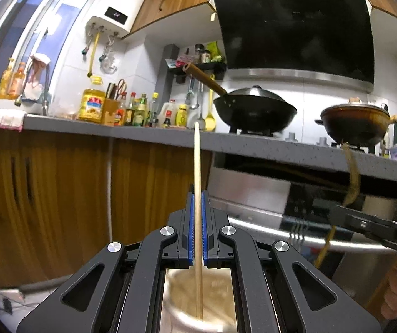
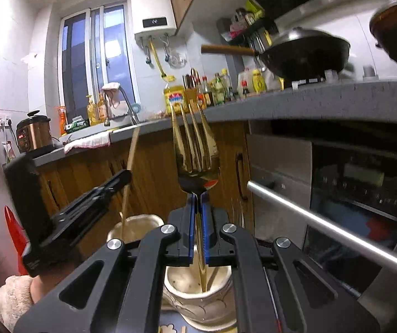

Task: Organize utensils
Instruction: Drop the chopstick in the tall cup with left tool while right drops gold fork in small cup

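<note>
Left wrist view: left tongs (image 1: 197, 208) clamp a chopstick (image 1: 197, 161), right tongs (image 2: 197, 208) a fork (image 2: 195, 149); no writing legible.

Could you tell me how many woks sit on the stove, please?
2. A black wok with a brown handle sits on the left burner; a brown wok with a pale handle sits on the right burner.

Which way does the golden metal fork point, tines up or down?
Tines up. The golden metal fork stands upright, its handle clamped in the right hand-held gripper.
</note>
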### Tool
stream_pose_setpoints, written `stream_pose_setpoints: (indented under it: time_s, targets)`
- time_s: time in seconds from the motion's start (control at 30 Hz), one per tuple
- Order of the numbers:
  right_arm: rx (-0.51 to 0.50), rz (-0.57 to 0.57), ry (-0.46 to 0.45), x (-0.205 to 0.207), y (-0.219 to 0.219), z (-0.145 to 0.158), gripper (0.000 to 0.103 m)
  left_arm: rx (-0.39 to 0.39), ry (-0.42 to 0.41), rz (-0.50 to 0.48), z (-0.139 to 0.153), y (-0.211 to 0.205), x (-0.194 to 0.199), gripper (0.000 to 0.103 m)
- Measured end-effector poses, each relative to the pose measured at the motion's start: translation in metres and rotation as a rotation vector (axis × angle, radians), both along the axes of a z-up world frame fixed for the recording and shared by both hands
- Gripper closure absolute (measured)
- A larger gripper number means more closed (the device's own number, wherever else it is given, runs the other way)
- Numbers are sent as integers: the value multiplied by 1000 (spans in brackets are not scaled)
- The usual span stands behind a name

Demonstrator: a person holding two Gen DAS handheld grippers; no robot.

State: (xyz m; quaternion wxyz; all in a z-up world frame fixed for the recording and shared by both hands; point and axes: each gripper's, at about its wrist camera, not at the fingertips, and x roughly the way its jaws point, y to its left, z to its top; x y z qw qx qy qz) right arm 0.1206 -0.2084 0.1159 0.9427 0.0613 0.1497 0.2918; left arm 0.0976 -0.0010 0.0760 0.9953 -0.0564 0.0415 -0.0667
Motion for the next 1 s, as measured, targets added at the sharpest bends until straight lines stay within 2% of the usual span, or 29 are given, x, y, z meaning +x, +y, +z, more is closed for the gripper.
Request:
stream_pose_setpoints:
  time_s: [0.27,0.4,0.8,1.0]
  targets:
    - [-42,-16,56,7,0,-26,98,89,52,-17,-16,-8,-20,98]
    - [-48,-21,45,4,1,-28,99,66,91,-29,-23,-3,-19,98]
    - [-37,-39,61,8,-4,-28,98,71,123,-22,-33,-1,-17,98]
    - [-41,-50,63,9,-4,-29,98,57,111,-15,-31,1,-20,91]
